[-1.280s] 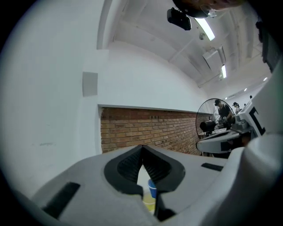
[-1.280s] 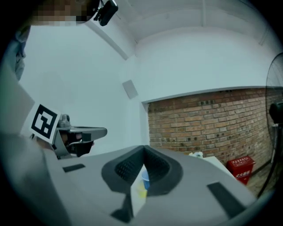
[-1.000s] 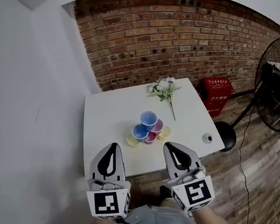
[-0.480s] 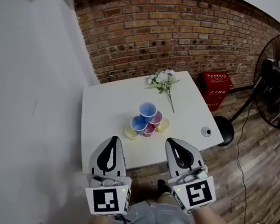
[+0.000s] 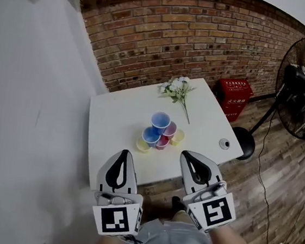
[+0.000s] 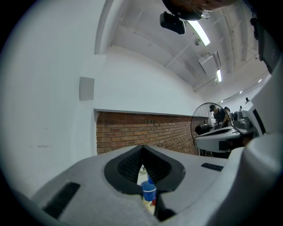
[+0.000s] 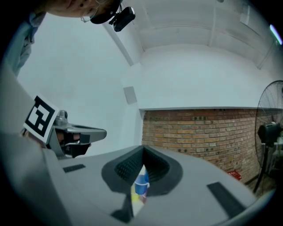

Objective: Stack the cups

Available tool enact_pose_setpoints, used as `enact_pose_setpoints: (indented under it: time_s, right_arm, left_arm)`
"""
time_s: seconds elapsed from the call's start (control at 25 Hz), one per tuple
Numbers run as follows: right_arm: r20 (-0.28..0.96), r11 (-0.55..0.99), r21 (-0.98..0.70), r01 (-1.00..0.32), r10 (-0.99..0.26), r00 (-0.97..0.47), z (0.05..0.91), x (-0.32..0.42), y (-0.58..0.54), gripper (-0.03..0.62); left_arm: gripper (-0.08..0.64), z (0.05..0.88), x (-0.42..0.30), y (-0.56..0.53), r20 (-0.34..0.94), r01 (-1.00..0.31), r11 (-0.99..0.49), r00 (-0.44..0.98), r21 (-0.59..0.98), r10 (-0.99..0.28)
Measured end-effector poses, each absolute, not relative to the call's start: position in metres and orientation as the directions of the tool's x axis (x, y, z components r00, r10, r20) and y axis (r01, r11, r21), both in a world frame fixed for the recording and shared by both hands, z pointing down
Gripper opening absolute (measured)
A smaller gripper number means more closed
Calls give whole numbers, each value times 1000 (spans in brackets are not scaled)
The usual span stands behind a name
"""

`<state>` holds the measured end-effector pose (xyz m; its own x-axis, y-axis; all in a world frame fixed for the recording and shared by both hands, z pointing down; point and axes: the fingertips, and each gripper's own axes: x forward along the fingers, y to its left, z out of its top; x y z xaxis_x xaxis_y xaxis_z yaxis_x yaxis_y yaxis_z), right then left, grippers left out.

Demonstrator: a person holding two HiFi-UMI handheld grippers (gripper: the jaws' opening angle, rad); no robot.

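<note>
Cups (image 5: 159, 133) bunched mid-table (image 5: 114, 120) | your left gripper (image 5: 122, 153) and right gripper (image 5: 188, 155) clenched empty, off table's near edge | likely parked to spare the cups a knock

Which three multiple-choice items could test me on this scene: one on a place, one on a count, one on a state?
1. Where do the flowers lie?
A) on the floor
B) on the table, beyond the cups, toward the brick wall
C) between the grippers

2. How many blue cups show in the head view?
A) one
B) two
C) four

3. How does the right gripper stand?
A) shut, empty
B) shut on a cup
C) wide open

1 B: they lie at the table's far edge.
2 B: two blue rims show.
3 A: its jaws meet with nothing between them.
</note>
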<state>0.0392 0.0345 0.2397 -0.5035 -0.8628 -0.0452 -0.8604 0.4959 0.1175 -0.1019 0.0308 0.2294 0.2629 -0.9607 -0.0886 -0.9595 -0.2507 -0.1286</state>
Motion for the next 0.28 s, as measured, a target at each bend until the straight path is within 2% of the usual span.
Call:
enact_pose_setpoints:
  time_s: [0.28]
  right_arm:
    - [-48, 500, 120, -857, -860, -508, 239, 38, 34, 5]
  left_arm:
    - [9, 230, -102, 29, -86, -960, -249, 261, -132, -961]
